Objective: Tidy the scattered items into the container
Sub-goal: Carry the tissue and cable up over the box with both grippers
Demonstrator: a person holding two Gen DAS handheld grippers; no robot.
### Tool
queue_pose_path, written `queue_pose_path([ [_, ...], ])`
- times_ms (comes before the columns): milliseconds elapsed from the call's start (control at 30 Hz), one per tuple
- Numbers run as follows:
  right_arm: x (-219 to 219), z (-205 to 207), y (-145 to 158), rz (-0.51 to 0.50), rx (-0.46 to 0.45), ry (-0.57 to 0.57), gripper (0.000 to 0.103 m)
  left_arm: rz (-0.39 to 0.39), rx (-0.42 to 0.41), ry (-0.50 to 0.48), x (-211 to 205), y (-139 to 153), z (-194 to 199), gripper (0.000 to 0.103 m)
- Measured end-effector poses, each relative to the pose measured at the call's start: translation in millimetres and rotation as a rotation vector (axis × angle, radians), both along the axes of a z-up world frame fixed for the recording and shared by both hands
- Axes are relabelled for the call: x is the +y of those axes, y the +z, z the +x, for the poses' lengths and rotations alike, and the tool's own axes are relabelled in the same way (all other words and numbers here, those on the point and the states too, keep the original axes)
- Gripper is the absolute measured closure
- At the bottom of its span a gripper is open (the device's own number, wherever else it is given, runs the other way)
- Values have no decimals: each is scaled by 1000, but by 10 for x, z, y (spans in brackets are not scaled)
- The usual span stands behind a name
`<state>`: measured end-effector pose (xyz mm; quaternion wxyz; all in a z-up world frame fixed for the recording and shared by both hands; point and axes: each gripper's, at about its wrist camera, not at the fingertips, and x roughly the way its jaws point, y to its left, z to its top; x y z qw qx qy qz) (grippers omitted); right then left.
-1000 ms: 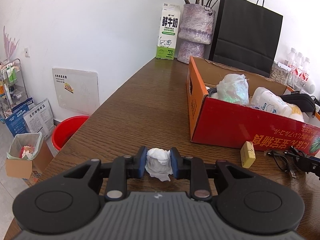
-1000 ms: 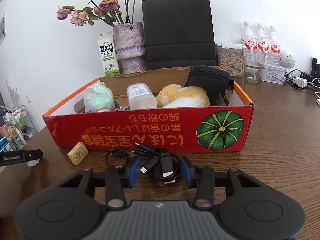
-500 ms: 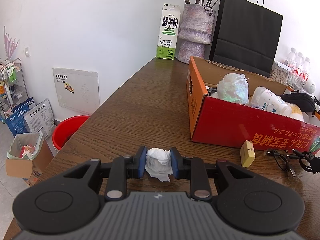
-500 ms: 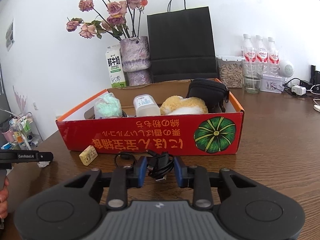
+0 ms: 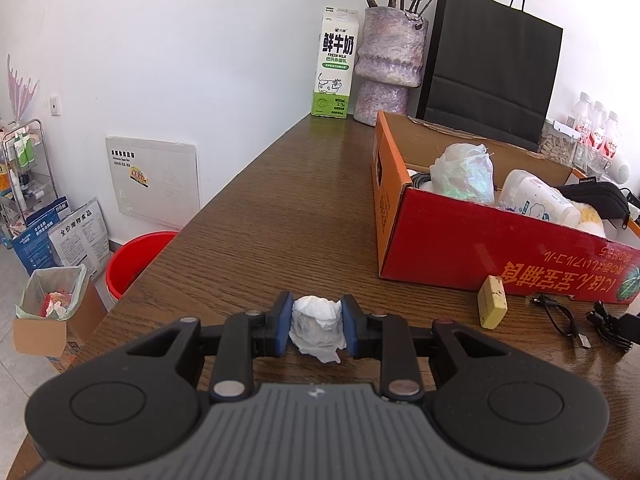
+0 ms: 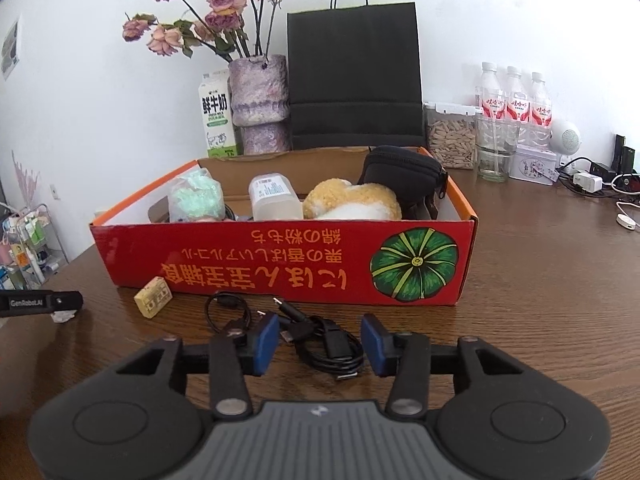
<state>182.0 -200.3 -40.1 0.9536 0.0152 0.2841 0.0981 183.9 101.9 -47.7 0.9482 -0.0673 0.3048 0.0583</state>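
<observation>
— How far along would you say this is?

— Well past halfway, I'd guess. The box (image 6: 280, 276) already holds a wrapped green bundle (image 6: 195, 200), a plastic bottle (image 6: 274, 198), a plush toy (image 6: 352, 204) and a black pouch (image 6: 402, 174). Left out on the table (image 6: 540, 320) I can see three things: a tissue wad (image 5: 317, 322), a yellow block (image 6: 153, 302) and a black cable (image 6: 320, 340).

— Anything being carried?

— The left gripper (image 5: 316, 326) has the tissue. Its blue pads (image 5: 285, 328) squeeze the wad from both sides, low over the table edge and well apart from the box, which stands off to its right.

— And the right one?

— The right gripper (image 6: 319, 344) has just been opening its jaws. They stand moderately wide, with the coiled cable lying between them on the wood, and neither pad seems to press on it. I'd call that cable not gripped.

— Where's the block?

— Just in front of the box's red wall, near its left corner, with loose cable ends between it and the coil. Nobody's at it.

— So what's left?

— By my reckoning: tissue into the box, then cable, then block.
</observation>
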Motion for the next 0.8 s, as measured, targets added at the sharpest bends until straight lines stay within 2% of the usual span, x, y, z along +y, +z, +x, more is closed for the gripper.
queue_pose_path([
  [67, 24, 119, -49, -18, 42, 1, 58, -1, -1, 0, 1, -1, -6, 76],
  [167, 78, 152, -73, -61, 48, 6, 58, -5, -1, 0, -3, -3, -8, 76],
  [200, 88, 137, -73, -70, 42, 9, 70, -4, -1, 0, 0, -3, -10, 76],
  [233, 89, 123, -69, -63, 40, 21, 76, -4, -1, 0, -2, -3, -10, 76],
  [333, 59, 76, -54, -42, 30, 32, 78, -7, -2, 0, 1, -3, -12, 76],
  [533, -29, -147, 66, -9, -59, 32, 79, -21, -17, -9, 4, 0, -45, 77],
  [667, -93, -277, 220, 15, -132, 29, 79, -4, -66, -26, -66, 40, -114, 78],
  [800, -143, -277, 446, 27, -204, 17, 79, -29, -121, -62, -176, 178, -126, 78],
])
